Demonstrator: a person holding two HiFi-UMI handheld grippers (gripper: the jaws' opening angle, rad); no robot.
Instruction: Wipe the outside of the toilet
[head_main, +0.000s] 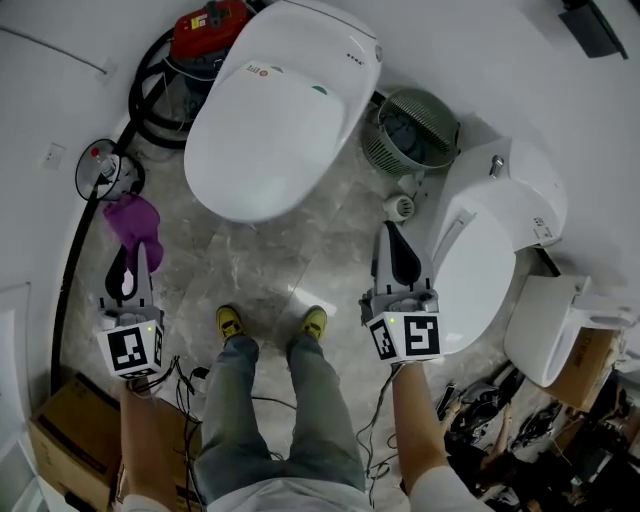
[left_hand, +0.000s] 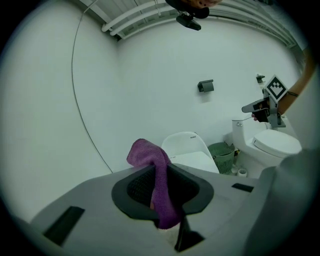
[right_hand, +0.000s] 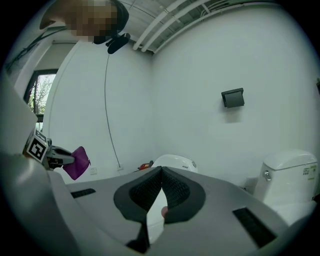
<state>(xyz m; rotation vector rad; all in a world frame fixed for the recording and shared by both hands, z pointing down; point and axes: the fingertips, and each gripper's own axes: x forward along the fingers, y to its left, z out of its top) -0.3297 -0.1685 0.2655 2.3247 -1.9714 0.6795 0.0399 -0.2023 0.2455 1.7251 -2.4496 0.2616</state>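
The white toilet with its lid down stands ahead of me on the marble floor, and it also shows as the toilet and the toilet in the two gripper views. My left gripper hangs at the left, well short of it, shut on a purple cloth. In the left gripper view the cloth drapes between the jaws of the left gripper. My right gripper is held at the right, shut with nothing in it, and in its own view the right gripper has its tips touching.
A second white toilet stands close to the right gripper. A green wire basket sits between the two toilets. A red machine with a black hose is behind at the left. A cardboard box and cables lie near my feet.
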